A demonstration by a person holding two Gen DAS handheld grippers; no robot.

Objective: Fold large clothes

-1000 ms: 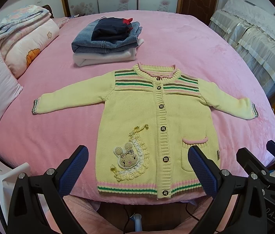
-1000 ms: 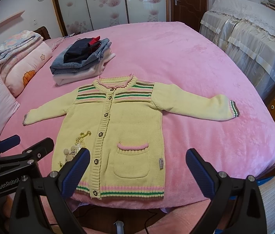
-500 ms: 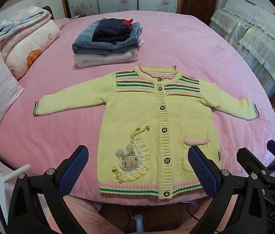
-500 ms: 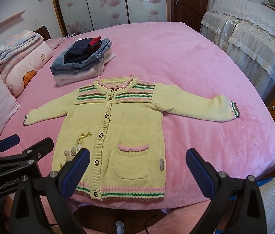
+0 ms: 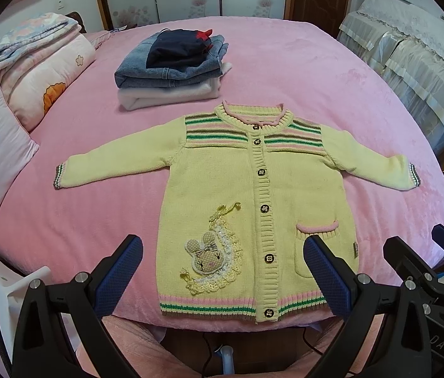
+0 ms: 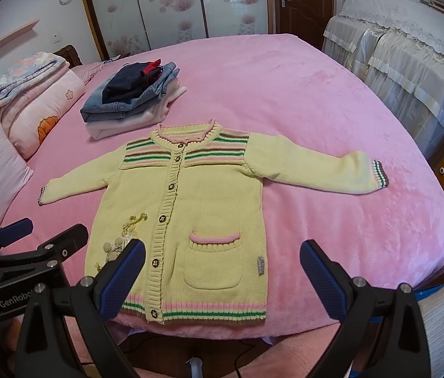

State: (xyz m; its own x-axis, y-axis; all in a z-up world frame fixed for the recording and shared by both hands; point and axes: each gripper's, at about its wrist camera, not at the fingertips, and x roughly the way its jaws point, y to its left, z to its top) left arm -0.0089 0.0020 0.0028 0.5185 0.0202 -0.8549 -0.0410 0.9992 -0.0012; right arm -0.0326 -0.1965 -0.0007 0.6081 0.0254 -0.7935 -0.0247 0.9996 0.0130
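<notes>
- A yellow cardigan (image 5: 253, 189) is laid flat and face up, buttoned, on the pink bed (image 5: 285, 63), hem at the near edge, both sleeves spread outward.
- The left gripper (image 5: 222, 271) and the right gripper (image 6: 222, 271) are held above the hem, jaws spread wide, nothing grasped.
- No fold is yet made; a sleeve fold is judged to be the first step.
- The left cuff (image 5: 59, 176) and the right cuff (image 6: 379, 174) are best pinched at the ribbing and carried across the chest, so that the knit is kept flat and the rabbit patch (image 5: 204, 253) is not bunched.
- A folded stack (image 5: 171, 66) lies just beyond the collar; the two appear apart.
- The back of the cardigan is hidden.
- The label on the side tag (image 6: 261, 265) cannot be read.
</notes>
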